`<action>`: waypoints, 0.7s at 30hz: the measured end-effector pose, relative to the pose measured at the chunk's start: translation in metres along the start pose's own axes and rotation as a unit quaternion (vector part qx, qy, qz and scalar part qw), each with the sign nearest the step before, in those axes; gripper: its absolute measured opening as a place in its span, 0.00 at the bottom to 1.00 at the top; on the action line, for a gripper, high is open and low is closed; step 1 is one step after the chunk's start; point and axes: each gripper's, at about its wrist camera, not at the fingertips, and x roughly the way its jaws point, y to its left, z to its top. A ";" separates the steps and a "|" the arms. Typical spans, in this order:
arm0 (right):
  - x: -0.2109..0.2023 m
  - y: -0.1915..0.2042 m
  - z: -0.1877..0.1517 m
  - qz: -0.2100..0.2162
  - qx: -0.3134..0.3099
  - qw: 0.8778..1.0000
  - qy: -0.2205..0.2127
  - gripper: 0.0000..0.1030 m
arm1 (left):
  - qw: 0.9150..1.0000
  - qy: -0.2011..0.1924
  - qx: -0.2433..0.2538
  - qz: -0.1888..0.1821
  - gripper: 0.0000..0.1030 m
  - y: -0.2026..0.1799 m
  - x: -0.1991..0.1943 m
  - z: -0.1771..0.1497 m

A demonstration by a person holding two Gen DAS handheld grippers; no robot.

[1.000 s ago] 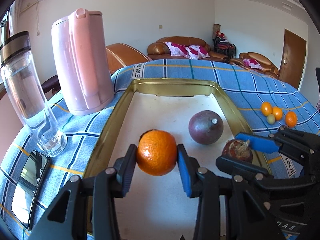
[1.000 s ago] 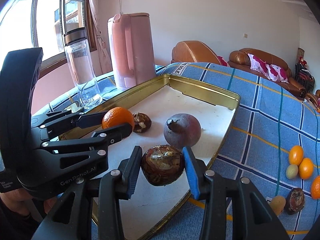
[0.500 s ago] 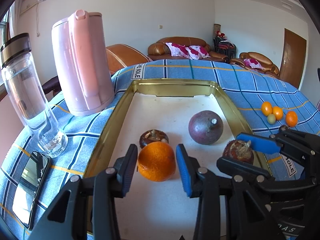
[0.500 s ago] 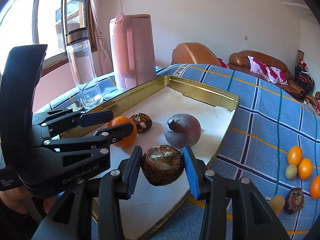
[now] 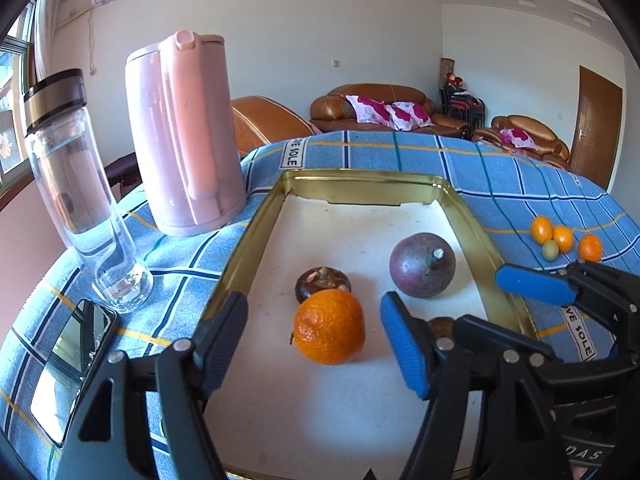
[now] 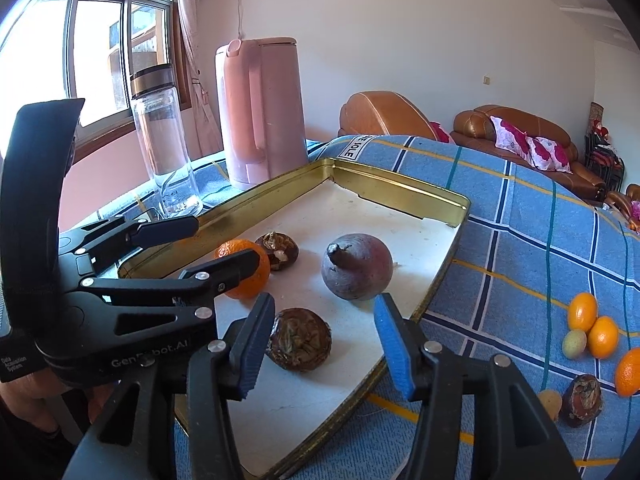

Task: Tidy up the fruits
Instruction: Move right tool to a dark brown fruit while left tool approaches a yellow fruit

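Four fruits lie in gold tray [image 5: 256, 236], orange [image 5: 329, 326] between left tool [image 5: 314, 334] fingers, both tools spread apart, empty; right tool [image 6: 320, 338]; loose fruits [image 6: 588, 328] beside tray remain, judged unfinished.

"SOLE" tag on the blue checked cloth [image 5: 384, 152] beyond my left fingers [image 5: 224, 340], "GenRobot.AI" on my left gripper [image 6: 144, 360] beside my right fingers [image 6: 256, 340], another "SOLE" tag [image 5: 578, 334] rightward.
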 end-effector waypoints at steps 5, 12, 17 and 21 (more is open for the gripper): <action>-0.008 -0.008 0.002 -0.009 0.012 1.000 -0.006 0.57 | 1.000 -0.013 0.003 -0.005 0.69 -0.006 -0.011 0.006; -0.036 -0.032 0.006 -0.032 0.029 0.999 -0.027 0.57 | 0.999 -0.033 0.011 -0.023 0.75 -0.028 -0.029 0.019; -0.067 -0.066 0.003 -0.069 0.048 0.995 -0.052 0.59 | 0.997 -0.053 0.022 -0.048 0.77 -0.058 -0.043 0.031; -0.087 -0.104 -0.007 -0.103 0.075 0.990 -0.058 0.62 | 0.995 -0.061 0.045 -0.067 0.81 -0.091 -0.046 0.036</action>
